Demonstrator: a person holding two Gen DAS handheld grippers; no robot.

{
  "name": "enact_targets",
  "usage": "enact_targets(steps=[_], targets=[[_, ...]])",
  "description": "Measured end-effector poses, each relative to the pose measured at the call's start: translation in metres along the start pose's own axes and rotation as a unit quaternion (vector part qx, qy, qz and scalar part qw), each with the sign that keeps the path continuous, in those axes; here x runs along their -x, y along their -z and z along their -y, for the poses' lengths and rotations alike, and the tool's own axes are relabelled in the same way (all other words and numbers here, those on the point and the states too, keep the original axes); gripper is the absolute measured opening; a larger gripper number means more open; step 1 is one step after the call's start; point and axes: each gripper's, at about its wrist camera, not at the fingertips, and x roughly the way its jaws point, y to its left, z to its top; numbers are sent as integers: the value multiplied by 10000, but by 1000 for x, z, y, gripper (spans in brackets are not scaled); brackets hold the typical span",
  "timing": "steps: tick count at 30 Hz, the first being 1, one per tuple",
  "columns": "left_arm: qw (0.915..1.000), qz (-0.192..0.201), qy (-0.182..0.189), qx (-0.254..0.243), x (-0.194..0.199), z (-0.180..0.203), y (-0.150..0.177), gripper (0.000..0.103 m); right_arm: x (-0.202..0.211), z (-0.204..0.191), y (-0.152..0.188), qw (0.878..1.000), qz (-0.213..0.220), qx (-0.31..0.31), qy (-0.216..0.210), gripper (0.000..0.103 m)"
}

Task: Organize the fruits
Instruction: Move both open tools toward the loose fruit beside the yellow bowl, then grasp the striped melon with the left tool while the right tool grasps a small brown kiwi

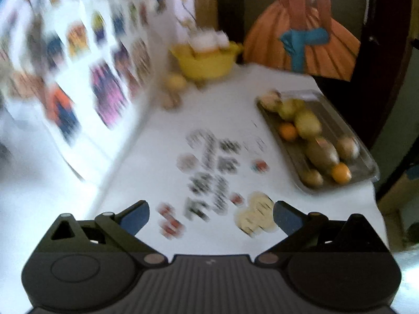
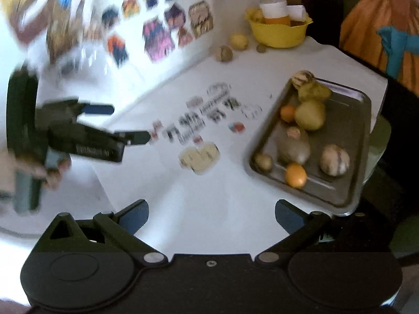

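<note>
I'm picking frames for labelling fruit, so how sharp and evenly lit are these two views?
Left wrist view: strong motion blur smears the fruits on the metal tray and the tablecloth print; the wall side is overexposed. Right wrist view: the tray fruits are fairly crisp, but the left gripper and wall pictures streak. Both show fisheye bending at the edges.

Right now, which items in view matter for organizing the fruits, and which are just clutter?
Job items:
- metal tray with mixed fruit, including two oranges
- loose fruits by the yellow bowl
- left gripper and right gripper, jaws open, empty

Just lying about:
- printed stickers on the white tabletop
- picture sheet at the back
</note>
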Motion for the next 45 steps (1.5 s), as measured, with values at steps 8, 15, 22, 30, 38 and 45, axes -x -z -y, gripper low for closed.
enact_targets(steps=[8, 15, 22, 30, 38, 45], targets=[[9900, 1172, -649, -437, 2, -20, -51, 102, 3, -2, -125, 9973, 624, 133, 357, 102], [9842, 1568, -691, -435, -77, -19, -71, 102, -86, 49, -216, 9939, 838, -679, 217, 102], [9827, 1763, -559, -55, -167, -39, -80, 102, -189, 96, -263, 9857, 1003, -1288, 411, 102], [9852, 1642, -486, 48, -242, -59, -95, 99, -269, 132, -285, 9777, 1363, -1573, 290, 89], [9857, 1623, -416, -185, -271, -54, -103, 92, -311, 147, -294, 9715, 1520, -1800, 250, 71], [9874, 1420, -637, -273, -291, -49, -115, 75, -331, 143, -297, 9731, 1531, -1704, 249, 60]])
